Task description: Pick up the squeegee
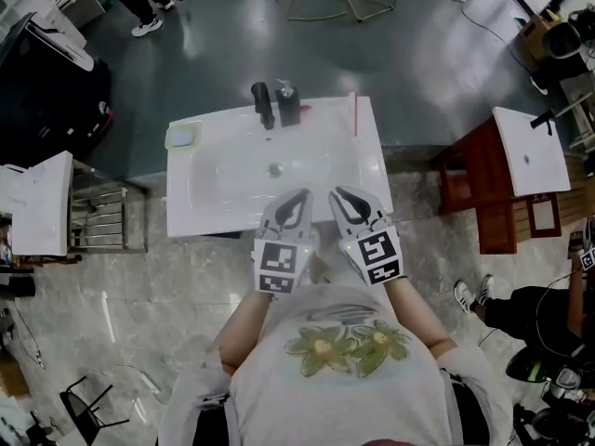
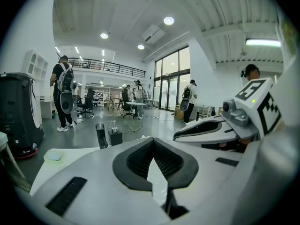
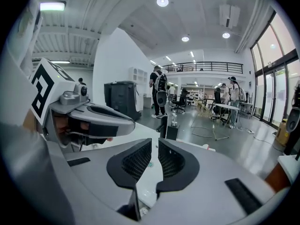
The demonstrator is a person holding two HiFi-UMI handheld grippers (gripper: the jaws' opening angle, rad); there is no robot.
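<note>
While the thin red squeegee (image 1: 353, 114) rests, left gripper (image 1: 296, 196) is closed, right gripper (image 1: 340, 194) narrow.

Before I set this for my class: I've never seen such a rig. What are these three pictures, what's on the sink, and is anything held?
No robot: a person holds a two-jaw gripper in each hand. The head view looks down from a camera on their head; the two gripper views look along each gripper's jaws. On the sink stand a tap, a bottle, a soap dish and, at the right rim, what looks like the squeegee, thin and red. The left gripper is shut, the right gripper slightly open; neither holds anything.
</note>
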